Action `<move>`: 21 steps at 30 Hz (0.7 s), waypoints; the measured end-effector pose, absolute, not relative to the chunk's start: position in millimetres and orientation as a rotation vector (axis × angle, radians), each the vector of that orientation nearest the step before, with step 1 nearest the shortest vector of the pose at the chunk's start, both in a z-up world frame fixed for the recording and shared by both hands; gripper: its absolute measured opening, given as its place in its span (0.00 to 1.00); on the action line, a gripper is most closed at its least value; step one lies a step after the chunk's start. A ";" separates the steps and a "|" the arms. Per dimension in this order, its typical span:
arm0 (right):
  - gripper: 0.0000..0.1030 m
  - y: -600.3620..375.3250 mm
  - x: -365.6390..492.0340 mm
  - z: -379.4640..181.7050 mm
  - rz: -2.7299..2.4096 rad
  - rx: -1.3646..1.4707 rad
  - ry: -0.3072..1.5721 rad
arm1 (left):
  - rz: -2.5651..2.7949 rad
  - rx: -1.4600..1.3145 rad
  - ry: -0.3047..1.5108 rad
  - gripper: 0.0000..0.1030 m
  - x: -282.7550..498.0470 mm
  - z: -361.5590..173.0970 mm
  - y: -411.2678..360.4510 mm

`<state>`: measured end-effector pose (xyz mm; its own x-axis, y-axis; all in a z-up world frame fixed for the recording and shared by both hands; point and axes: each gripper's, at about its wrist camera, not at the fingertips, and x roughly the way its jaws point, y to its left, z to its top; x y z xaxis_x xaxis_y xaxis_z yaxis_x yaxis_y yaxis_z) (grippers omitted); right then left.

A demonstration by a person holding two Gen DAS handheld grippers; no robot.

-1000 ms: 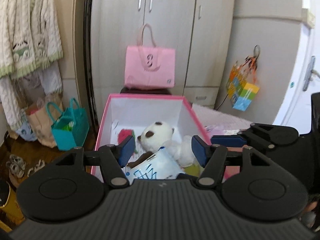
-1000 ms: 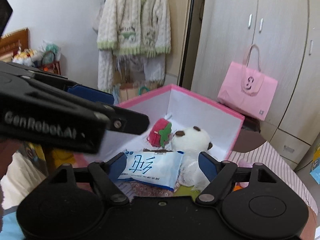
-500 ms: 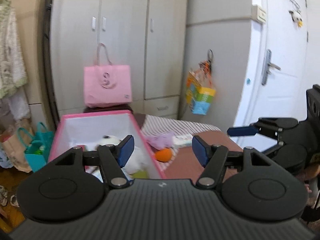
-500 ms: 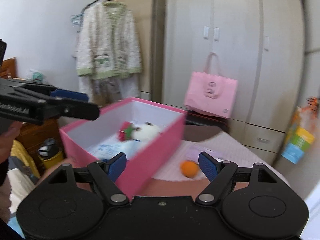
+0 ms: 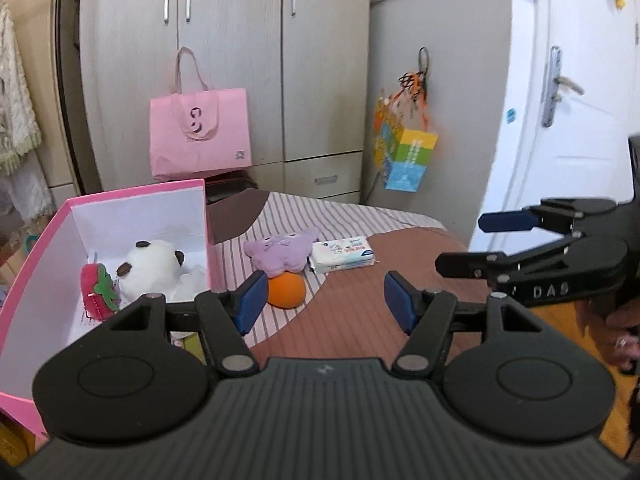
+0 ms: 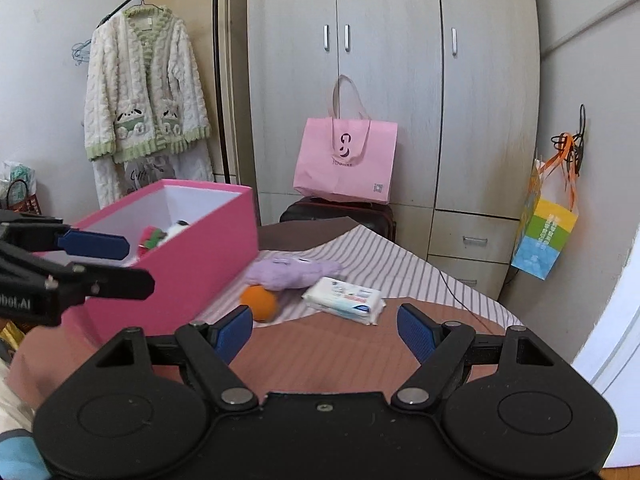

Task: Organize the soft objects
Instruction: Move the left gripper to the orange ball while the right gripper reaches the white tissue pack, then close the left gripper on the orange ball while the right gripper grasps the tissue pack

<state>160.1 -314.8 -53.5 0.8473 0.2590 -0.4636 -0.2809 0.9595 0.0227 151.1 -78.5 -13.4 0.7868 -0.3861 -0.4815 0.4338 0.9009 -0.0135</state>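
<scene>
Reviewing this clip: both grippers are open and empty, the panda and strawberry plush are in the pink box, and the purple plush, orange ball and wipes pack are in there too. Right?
Not quite. The purple plush, orange ball and wipes pack lie outside the pink box, on the bed, as the left wrist view shows. The rest holds: panda and strawberry plush are inside, and left gripper and right gripper are open and empty.

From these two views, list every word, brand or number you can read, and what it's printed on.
"DAS" - on the right gripper, seen from the left camera.
"bot.AI" - on the left gripper, cut off at the frame edge.
Pink bag: a logo and small print, too blurred to read.
Wipes pack: print too small to read.
Colourful bag: characters too blurred to read.
</scene>
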 end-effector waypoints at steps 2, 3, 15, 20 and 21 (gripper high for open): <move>0.81 -320.8 173.8 -55.1 0.324 -0.064 0.507 | -0.425 0.121 0.473 0.61 152.3 -19.6 -89.0; 0.81 -322.9 179.9 -55.6 0.347 -0.082 0.510 | -0.417 0.129 0.467 0.61 154.5 -22.9 -94.2; 0.81 -342.4 275.4 -99.4 0.462 -0.130 0.589 | -0.222 0.172 0.513 0.60 219.1 -81.2 -137.7; 0.81 -341.9 307.8 -123.1 0.526 -0.137 0.630 | -0.184 0.128 0.586 0.60 246.2 -97.4 -135.4; 0.81 -341.0 313.8 -127.8 0.532 -0.143 0.637 | -0.172 0.124 0.589 0.60 249.3 -98.8 -134.9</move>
